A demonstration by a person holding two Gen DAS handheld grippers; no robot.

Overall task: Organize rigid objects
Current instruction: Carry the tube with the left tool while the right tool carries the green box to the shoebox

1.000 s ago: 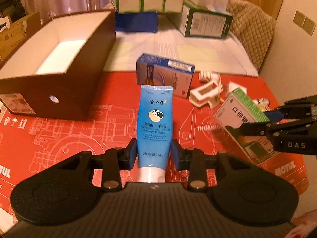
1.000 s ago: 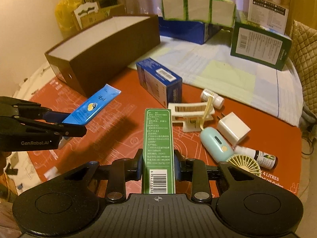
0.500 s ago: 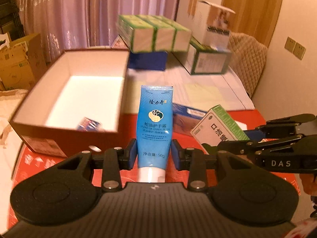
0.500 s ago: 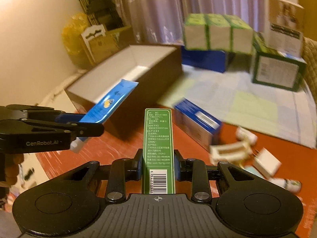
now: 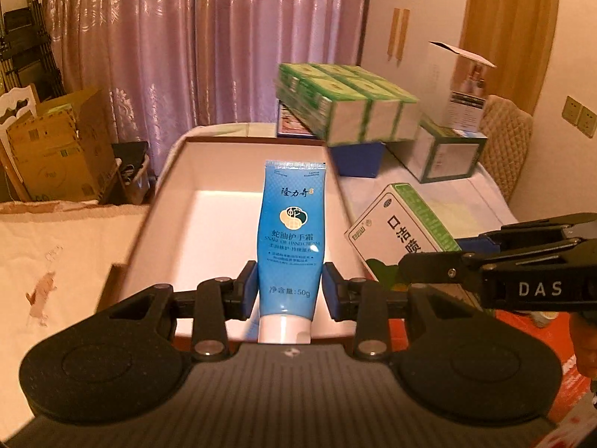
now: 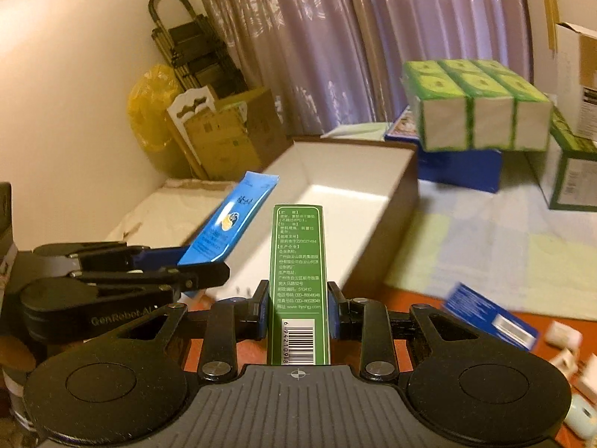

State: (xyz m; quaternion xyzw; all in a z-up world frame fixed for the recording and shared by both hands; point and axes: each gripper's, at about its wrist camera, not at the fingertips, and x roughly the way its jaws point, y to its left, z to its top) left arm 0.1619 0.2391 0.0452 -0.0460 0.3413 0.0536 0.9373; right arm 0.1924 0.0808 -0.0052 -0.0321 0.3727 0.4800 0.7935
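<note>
My left gripper [image 5: 290, 289] is shut on a blue hand cream tube [image 5: 293, 231], held cap end back, above the near end of a brown box with a white inside [image 5: 209, 216]. My right gripper [image 6: 297, 311] is shut on a narrow green medicine carton [image 6: 300, 280], which points at the same box [image 6: 335, 205]. In the left wrist view the right gripper [image 5: 429, 265] comes in from the right with the carton [image 5: 403, 231] just outside the box's right wall. In the right wrist view the left gripper [image 6: 201, 267] and its tube [image 6: 231, 220] hang over the box's left side.
Behind the box stand green and white tissue packs [image 5: 354, 108] on a blue box [image 5: 358, 158], and a green and white carton [image 5: 447, 156]. A blue carton [image 6: 488, 317] and small white items [image 6: 563, 339] lie on the red mat. Cardboard boxes [image 5: 56, 149] sit at the left.
Both grippers rose and moved forward from over the red mat to the brown box, each still holding its item. The tube now hangs over the box's inside.
</note>
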